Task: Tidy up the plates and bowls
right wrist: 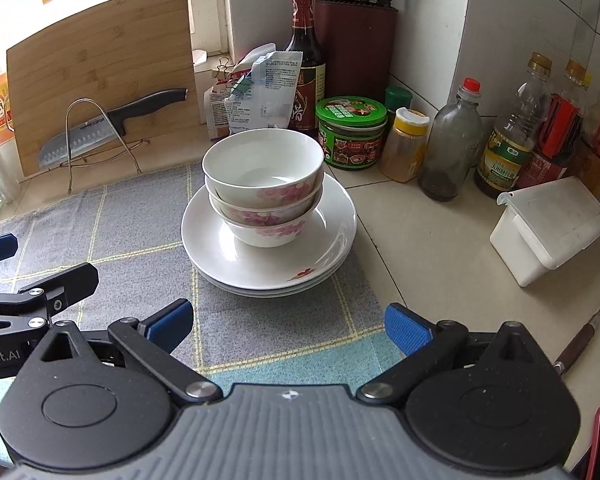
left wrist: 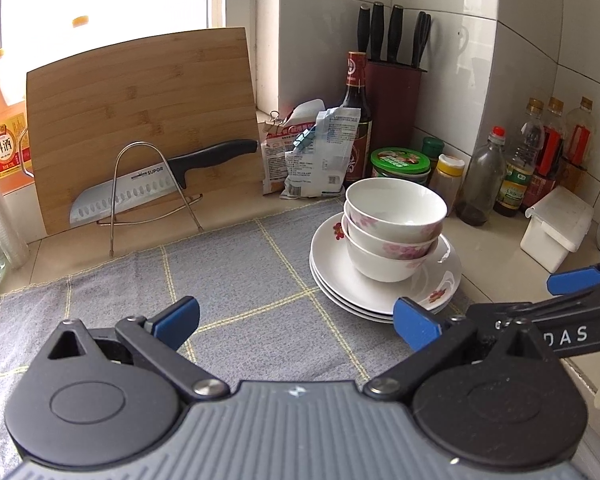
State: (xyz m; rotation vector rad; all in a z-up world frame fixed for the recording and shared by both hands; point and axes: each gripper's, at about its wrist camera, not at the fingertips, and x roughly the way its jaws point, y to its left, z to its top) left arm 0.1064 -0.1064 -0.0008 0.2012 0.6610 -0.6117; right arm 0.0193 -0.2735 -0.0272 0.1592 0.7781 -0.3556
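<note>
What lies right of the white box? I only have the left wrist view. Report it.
Observer: A brown wooden handle lies on the counter, in front and to the right of the white box.
Operator: Check the right claw. Give me its state.
Observer: The right claw is open and empty, facing the bowl stack.
Operator: Name anything nearer than that handle.
Observer: A red-edged object, cut off at the frame corner. I cannot tell what it is.
</note>
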